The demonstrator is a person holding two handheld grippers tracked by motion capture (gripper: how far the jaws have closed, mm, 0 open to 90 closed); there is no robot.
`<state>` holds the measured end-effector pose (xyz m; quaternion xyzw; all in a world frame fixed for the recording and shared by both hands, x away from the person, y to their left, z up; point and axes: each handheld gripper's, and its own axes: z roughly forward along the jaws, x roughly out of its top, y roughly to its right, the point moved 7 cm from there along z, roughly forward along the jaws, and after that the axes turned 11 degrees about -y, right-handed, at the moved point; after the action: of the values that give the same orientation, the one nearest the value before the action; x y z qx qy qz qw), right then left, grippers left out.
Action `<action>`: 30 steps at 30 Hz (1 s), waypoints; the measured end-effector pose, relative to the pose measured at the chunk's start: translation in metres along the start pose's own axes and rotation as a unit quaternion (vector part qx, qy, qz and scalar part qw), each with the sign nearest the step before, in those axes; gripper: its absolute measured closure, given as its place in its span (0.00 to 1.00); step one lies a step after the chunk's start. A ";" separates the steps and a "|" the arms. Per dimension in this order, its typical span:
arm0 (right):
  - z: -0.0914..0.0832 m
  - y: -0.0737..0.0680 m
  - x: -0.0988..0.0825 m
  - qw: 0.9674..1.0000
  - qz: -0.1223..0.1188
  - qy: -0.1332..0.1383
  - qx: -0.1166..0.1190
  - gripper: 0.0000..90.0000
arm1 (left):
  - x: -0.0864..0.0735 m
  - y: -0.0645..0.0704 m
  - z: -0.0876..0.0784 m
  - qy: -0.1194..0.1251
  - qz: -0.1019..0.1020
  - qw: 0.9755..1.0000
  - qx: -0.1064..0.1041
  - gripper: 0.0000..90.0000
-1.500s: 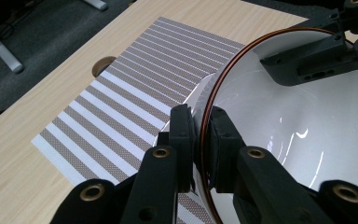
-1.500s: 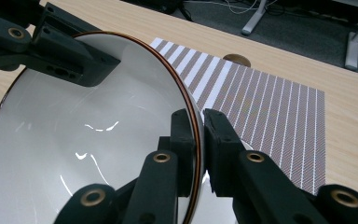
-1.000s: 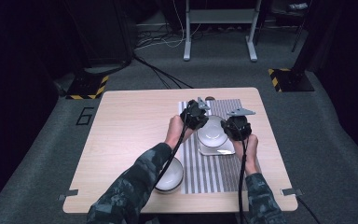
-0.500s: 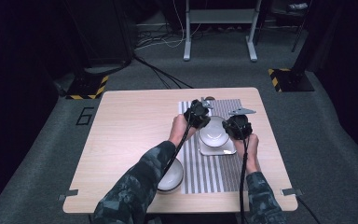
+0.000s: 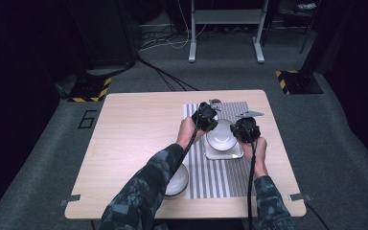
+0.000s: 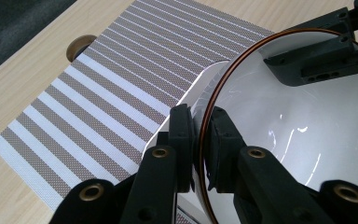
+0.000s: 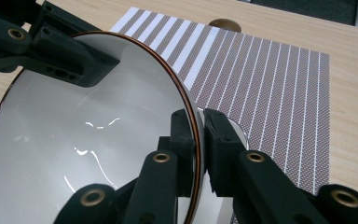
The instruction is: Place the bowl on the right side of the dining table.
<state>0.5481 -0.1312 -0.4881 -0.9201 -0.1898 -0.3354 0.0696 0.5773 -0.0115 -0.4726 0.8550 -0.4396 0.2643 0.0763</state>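
A white bowl with a thin brown rim (image 5: 220,135) is held between both grippers above a white square plate (image 5: 224,153) on the striped placemat (image 5: 215,179). My left gripper (image 5: 205,116) is shut on the bowl's left rim, and in the left gripper view its jaws pinch the rim (image 6: 200,135) of the bowl (image 6: 303,135). My right gripper (image 5: 246,129) is shut on the opposite rim, clamping the bowl (image 7: 74,154) at the gripper's midpoint (image 7: 200,140). Each gripper view shows the other gripper across the bowl.
A second white bowl (image 5: 176,182) sits at the placemat's near left edge, partly under the left forearm. A small brown round object (image 6: 81,45) lies at the mat's far edge. The wooden table (image 5: 134,139) has open room on its left half.
Both grippers and the bowl have drifted slightly to the right. Both grips on the rim are unchanged.
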 end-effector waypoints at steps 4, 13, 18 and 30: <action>0.004 0.002 -0.001 1.000 0.000 -0.005 0.002 0.92 | -0.001 0.000 0.004 -0.006 -0.005 1.000 -0.004 0.91; 0.013 0.002 -0.005 1.000 0.008 -0.018 0.007 0.91 | -0.004 -0.001 0.013 -0.018 -0.011 1.000 -0.006 0.91; 0.018 0.002 -0.008 1.000 0.010 -0.025 0.008 0.91 | -0.007 -0.001 0.019 -0.029 -0.015 0.999 -0.006 0.91; 0.026 0.004 -0.012 0.999 0.017 -0.029 0.015 0.91 | -0.007 -0.002 0.027 -0.038 -0.023 0.999 -0.002 0.90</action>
<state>0.5570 -0.1321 -0.5154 -0.9314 -0.1807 -0.3049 0.0834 0.5856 -0.0147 -0.4991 0.8739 -0.4234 0.2289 0.0676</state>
